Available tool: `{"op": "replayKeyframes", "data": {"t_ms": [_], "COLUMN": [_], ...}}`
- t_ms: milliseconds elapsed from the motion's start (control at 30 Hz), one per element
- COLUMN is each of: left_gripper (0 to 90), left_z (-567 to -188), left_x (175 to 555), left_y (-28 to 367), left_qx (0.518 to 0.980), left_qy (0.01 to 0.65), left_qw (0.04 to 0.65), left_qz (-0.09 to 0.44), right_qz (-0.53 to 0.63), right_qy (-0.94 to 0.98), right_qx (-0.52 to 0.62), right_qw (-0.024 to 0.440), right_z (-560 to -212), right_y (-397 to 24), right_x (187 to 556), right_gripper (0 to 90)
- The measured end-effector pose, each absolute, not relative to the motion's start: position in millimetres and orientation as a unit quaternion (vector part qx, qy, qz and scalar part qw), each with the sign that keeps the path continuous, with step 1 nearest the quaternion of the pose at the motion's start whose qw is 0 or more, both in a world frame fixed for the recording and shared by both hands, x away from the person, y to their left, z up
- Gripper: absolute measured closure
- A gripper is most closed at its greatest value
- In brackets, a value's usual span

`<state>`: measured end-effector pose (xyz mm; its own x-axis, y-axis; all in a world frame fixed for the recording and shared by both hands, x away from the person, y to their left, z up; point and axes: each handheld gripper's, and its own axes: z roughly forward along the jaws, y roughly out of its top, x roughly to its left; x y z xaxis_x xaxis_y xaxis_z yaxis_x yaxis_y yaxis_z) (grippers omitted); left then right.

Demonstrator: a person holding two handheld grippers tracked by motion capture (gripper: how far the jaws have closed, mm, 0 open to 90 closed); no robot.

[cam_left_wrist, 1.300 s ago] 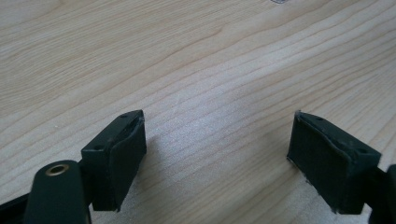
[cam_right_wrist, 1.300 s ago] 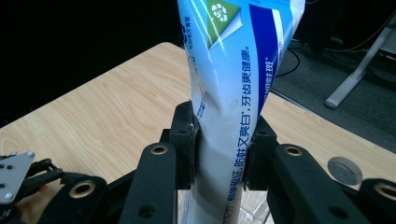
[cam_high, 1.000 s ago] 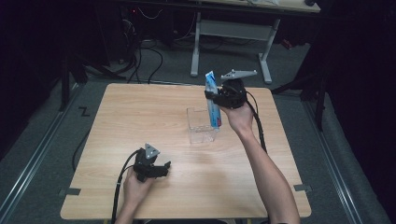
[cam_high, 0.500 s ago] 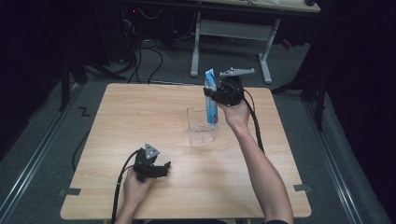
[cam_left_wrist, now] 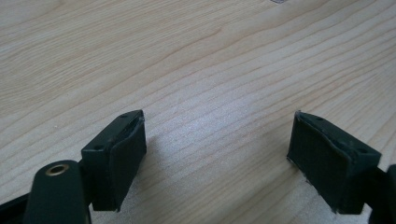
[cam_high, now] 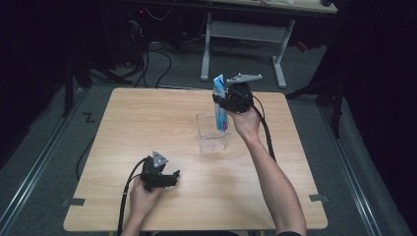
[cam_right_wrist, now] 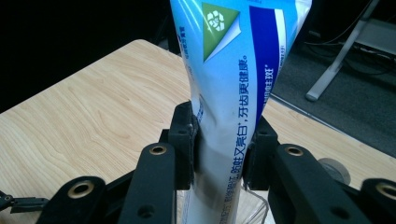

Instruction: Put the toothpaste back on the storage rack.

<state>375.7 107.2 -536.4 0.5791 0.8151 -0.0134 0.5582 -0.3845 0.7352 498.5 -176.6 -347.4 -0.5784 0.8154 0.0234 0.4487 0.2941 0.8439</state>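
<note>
My right gripper (cam_high: 222, 102) is shut on a blue and white toothpaste tube (cam_high: 218, 84) and holds it upright at the far middle of the table. In the right gripper view the pads (cam_right_wrist: 187, 140) pinch the tube (cam_right_wrist: 233, 70) at its middle. The tube's lower end reaches down into a clear plastic box (cam_high: 214, 140); part of the box rim (cam_right_wrist: 261, 205) shows below the jaws. My left gripper (cam_high: 169, 178) rests low at the near left of the table. Its jaws (cam_left_wrist: 217, 158) stand wide open over bare wood with nothing between them.
The wooden table (cam_high: 147, 123) has its edges all around the work area. A black cable (cam_high: 268, 142) trails along the right forearm. Beyond the far edge stand a white desk frame (cam_high: 246, 32) and floor cables (cam_high: 152, 54).
</note>
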Motion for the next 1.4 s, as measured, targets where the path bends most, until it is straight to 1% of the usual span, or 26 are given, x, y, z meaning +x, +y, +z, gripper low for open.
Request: {"op": "replayKeyframes", "data": {"t_ms": [667, 1400], "left_gripper": [19.3, 19.3], "left_z": [-536, -536], "left_x": [376, 376], "left_y": [107, 107], "left_qx": [0.813, 0.813], "left_qy": [0.422, 0.422], "left_qw": [0.359, 0.359], "left_qz": [0.179, 0.179], "right_qz": [0.414, 0.401], "right_qy": [0.791, 0.799], "right_qx": [0.397, 0.404], "right_qw": [0.211, 0.194], "right_z": [-361, -378], "right_y": [-175, -181], "right_x": [497, 493], "right_gripper": [69.0, 68.8]}}
